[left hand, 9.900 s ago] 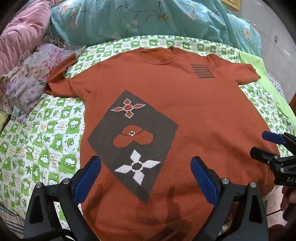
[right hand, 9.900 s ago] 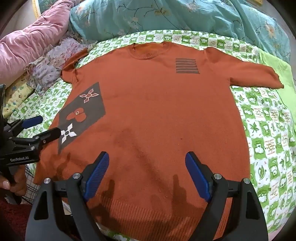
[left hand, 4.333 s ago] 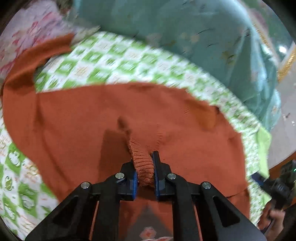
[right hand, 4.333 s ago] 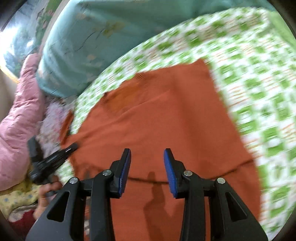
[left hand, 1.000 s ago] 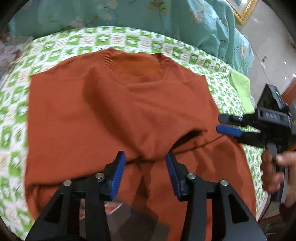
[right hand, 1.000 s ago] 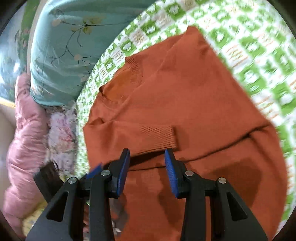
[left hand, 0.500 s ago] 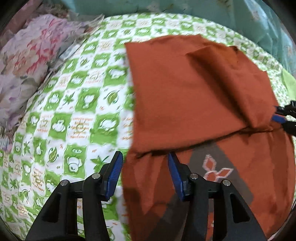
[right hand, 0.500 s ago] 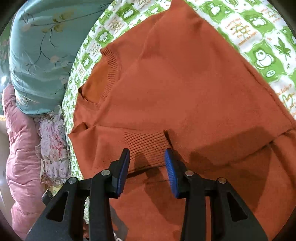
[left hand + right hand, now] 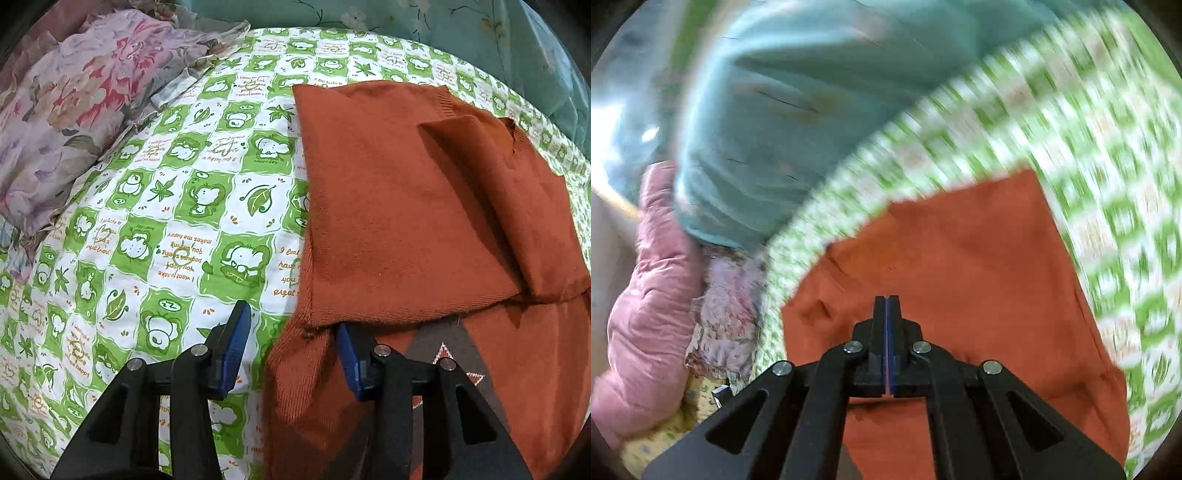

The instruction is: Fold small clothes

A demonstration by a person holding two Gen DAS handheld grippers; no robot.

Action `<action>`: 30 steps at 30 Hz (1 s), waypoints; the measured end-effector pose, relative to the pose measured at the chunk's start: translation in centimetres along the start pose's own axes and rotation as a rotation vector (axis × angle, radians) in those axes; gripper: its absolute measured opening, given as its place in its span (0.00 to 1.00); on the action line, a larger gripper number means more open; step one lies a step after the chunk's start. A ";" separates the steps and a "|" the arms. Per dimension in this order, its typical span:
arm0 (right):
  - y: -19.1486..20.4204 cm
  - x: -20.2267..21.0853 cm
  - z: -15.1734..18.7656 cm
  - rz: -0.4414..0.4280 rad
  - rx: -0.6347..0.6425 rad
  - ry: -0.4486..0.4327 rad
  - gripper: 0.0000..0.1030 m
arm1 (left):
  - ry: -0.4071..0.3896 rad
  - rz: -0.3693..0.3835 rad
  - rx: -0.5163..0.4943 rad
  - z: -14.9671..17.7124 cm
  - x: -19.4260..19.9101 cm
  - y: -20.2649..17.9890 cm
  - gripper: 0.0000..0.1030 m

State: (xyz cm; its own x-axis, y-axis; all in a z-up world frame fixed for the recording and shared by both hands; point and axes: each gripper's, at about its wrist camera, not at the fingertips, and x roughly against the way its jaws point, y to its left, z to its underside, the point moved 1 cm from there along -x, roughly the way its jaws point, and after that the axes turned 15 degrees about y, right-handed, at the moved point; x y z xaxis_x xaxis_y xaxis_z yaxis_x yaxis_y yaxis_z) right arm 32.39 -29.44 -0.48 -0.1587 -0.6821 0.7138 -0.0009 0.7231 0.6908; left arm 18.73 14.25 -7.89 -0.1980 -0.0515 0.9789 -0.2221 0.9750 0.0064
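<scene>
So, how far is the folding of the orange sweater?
Done: a flap and a sleeve lie folded over the sweater. In hand: the open left gripper sits at the flap's lower left corner, gripping nothing. Left: the patterned lower part is not yet folded.

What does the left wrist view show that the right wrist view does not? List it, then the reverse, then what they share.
Left wrist only: the left gripper, open, astride the folded orange sweater's side edge, and the sweater's dark patterned patch.
Right wrist only: the right gripper, whose jaws have just been closing, pads together with no cloth seen between them, and a pink padded garment.
Both: the sweater, the green checked sheet, the teal quilt and the floral cloth.
</scene>
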 end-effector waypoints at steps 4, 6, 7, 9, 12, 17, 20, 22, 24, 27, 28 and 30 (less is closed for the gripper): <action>-2.6 -3.2 1.1 -0.029 -0.059 0.088 0.33 | 0.007 0.015 0.020 0.0 0.0 0.3 0.45; -2.8 -5.2 1.5 -0.027 -0.056 0.139 0.33 | 0.009 0.016 0.027 0.0 -0.2 0.3 0.45; -2.8 -5.8 1.7 -0.024 -0.053 0.157 0.33 | 0.011 0.014 0.030 -0.1 -0.3 0.3 0.45; -2.8 -7.1 1.8 -0.025 -0.053 0.187 0.33 | 0.013 0.016 0.042 -0.4 -0.4 0.3 0.45; -1.6 -7.2 1.4 -0.015 -0.013 0.168 0.00 | 0.017 0.035 0.073 -0.9 -0.7 0.8 0.45; 3.6 0.1 0.7 -0.096 0.183 -0.056 0.00 | 0.015 0.043 0.082 -1.0 -0.8 1.1 0.45; 2.9 2.0 0.0 -0.043 0.167 -0.072 0.01 | 0.017 0.040 0.087 -1.1 -0.8 1.0 0.45; 0.6 0.3 -0.3 0.021 0.101 0.016 0.02 | 0.017 0.037 0.087 -1.0 -0.9 0.9 0.45; -1.1 -1.7 0.1 0.019 0.034 0.089 0.17 | 0.017 0.034 0.084 -0.9 -0.9 0.7 0.45; -2.1 -4.2 0.8 0.007 0.021 0.141 0.55 | 0.020 0.037 0.085 -1.0 -1.0 0.7 0.45; -2.1 -4.9 1.1 0.004 0.026 0.154 0.56 | 0.021 0.038 0.084 -1.0 -1.0 0.7 0.45; -2.1 -6.5 1.3 0.021 0.026 0.194 0.56 | 0.020 0.038 0.085 -1.0 -0.9 0.8 0.45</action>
State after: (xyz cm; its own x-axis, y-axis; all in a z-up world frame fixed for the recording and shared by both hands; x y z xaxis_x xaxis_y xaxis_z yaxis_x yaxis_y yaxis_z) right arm 32.13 -26.35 -6.74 0.0341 -0.6730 0.7389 -0.0256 0.7385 0.6738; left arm 19.70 15.28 -8.60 -0.1887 -0.0099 0.9820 -0.2948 0.9544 -0.0470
